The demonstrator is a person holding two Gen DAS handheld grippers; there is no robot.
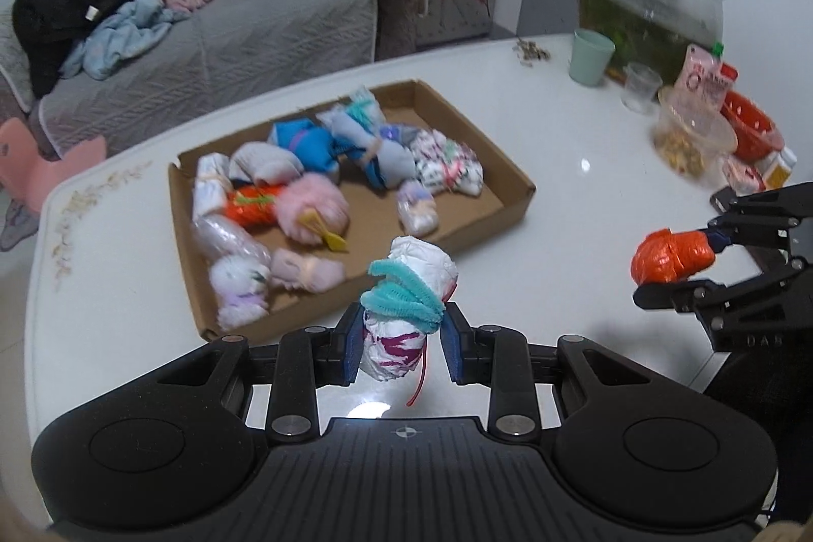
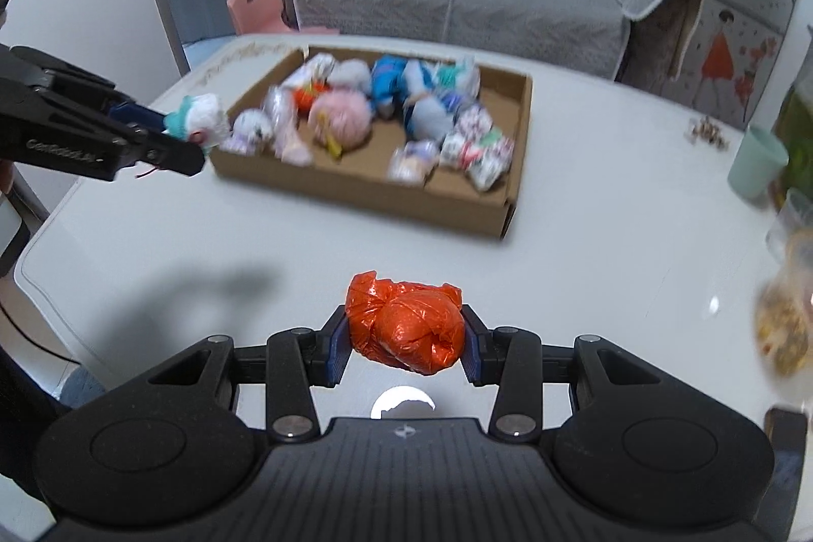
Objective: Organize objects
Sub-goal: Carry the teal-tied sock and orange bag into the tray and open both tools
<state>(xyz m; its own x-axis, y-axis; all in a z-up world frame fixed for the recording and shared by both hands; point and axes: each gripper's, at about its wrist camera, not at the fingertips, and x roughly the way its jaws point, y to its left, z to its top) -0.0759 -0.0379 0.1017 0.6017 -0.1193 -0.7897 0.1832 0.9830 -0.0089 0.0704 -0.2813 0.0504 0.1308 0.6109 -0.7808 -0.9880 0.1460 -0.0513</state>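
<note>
Jaws on your left gripper (image 1: 401, 351) are clamped on a white plastic bundle tied with teal pipe cleaner (image 1: 406, 303), and your right gripper (image 2: 405, 341) pinches a crumpled orange plastic bundle (image 2: 406, 323), both held above the white bench (image 2: 584, 237). Many bundles already fill the shallow brown cardboard tray (image 2: 366, 194). You look near the end: these two still need placing.

Left hand-held gripper (image 1: 404, 341): pitched downward, blue pads clamped on a load. Right hand-held gripper (image 2: 405, 339): likewise pitched downward, pads clamped.
</note>
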